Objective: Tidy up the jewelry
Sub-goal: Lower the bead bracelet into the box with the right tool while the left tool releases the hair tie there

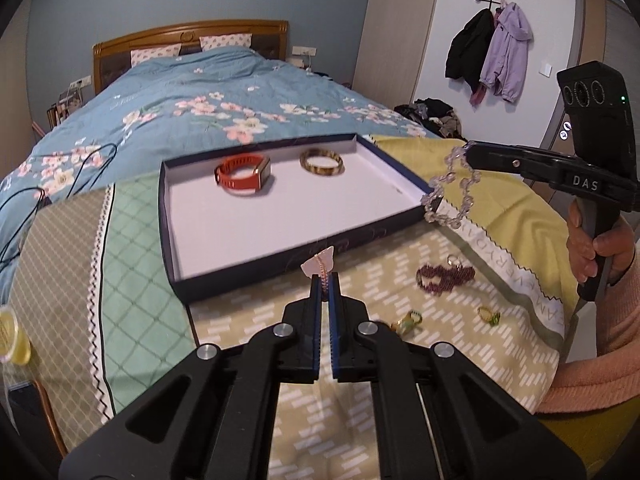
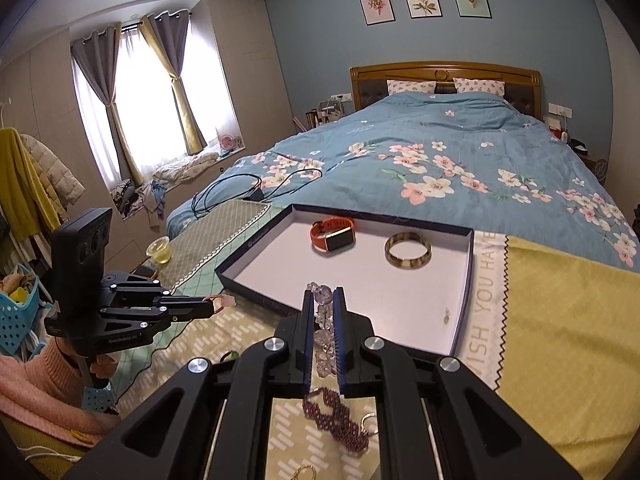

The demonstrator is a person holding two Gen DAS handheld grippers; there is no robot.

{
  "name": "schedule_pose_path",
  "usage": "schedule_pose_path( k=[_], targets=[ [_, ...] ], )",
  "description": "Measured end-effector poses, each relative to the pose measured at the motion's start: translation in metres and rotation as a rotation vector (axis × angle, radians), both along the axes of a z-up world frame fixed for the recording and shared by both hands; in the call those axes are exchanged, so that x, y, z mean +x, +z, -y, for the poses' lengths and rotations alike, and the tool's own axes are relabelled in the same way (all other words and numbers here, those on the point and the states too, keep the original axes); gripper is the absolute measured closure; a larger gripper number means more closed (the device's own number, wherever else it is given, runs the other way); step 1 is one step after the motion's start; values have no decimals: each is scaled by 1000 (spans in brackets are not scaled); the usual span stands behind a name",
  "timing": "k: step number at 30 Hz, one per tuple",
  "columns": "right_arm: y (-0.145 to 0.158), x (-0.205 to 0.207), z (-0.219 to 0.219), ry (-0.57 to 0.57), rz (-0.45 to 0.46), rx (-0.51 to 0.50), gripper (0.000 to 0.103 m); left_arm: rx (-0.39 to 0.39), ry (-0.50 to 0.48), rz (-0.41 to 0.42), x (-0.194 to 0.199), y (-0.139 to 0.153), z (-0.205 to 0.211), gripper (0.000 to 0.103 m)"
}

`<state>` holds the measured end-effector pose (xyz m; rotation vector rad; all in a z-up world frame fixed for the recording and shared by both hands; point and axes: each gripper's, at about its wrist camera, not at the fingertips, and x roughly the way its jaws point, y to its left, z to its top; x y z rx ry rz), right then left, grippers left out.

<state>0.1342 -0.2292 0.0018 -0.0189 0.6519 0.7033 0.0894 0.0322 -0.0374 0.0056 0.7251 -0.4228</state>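
1. Your left gripper (image 1: 325, 280) is clamped on a small pink pendant piece (image 1: 319, 265); its jaws are pressed together with the piece sticking out past the tips, raised just in front of the near wall of the box.
2. Your right gripper (image 2: 322, 308) is clamped on a clear bead bracelet (image 1: 452, 192). In the left view the loop of beads hangs from its tips beside the box's right corner, over the yellow cloth (image 2: 560, 320).
3. The shallow dark box (image 1: 256, 276) with a white floor lies on the cloth at the foot of the bed (image 2: 440, 152).
4. Inside the box, an orange watch (image 1: 242, 175) sits toward the back left, and a brown-and-gold bangle (image 1: 322, 162) lies to its right. The two are apart from each other, and the front half of the floor is bare.
5. On the patterned cloth (image 1: 400, 280) near you lie a purple bead bracelet (image 1: 444, 278), a small ring (image 1: 453, 259) just behind it, and two green-and-gold rings (image 1: 489, 315), all outside the box.
6. Your right hand (image 1: 596, 244) grips that tool's handle, a pink sleeve (image 1: 600, 380) below it.
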Motion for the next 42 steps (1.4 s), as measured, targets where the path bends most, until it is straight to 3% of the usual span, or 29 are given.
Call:
schedule_pose_path(
  k=[17, 42],
  targets=[
    [5, 42, -14, -8, -2, 17, 95, 17, 36, 51, 35, 19, -1, 99],
    [-18, 93, -31, -45, -78, 35, 96, 59, 41, 22, 89, 9, 9, 99]
  ],
)
